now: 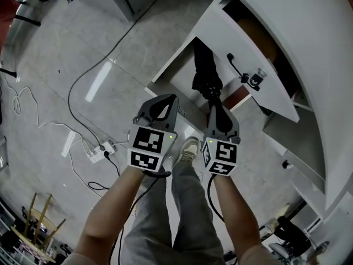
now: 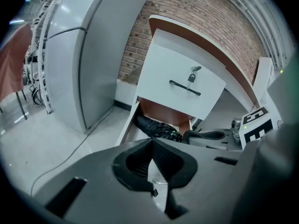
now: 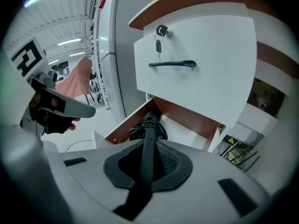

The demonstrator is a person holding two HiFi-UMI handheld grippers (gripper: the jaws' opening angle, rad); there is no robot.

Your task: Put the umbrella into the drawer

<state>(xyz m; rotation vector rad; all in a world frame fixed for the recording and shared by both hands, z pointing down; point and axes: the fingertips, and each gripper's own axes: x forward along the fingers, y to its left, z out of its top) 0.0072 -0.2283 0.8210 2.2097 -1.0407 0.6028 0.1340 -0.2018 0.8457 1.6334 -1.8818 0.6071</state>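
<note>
Head view, nearest first: two bare forearms point(image 1: 231, 203) reached down past grey trousers point(image 1: 187, 214) and a pale shoe point(image 1: 188, 148), each hand carrying a gripper with a marker cube.

The left gripper point(image 1: 170, 99) had its jaws drawn together at the tips. Its own view showed only bare floor through the gap behind them, so it gripped nothing. It hung just beside the right gripper point(image 1: 216, 105), the two apart.

The right gripper was clamped tight on the black stem of the umbrella point(image 1: 204, 70). In the right gripper view that stem ran straight up between the pads and out past the tips.

From there the folded black umbrella reached forward and down into the open lower drawer point(image 1: 172, 59). Its bundled canopy lay inside the brown-lined box, nearer the left wall, while the stem end was outside in the clamped jaws.

Above the drawer, the upper drawer front point(image 2: 163, 69) stood white. It carried a black bar handle point(image 2: 185, 87) and a key point(image 2: 192, 73) hanging in the lock above it.

Farther off in the left gripper view, a tall grey cabinet point(image 2: 88, 55) stood to the left of the drawers and a brick wall point(image 2: 187, 17) rose behind them.

On the pale floor point(image 1: 83, 48) to the person's left lay a white power strip point(image 1: 99, 150) with cables trailing away from it.
</note>
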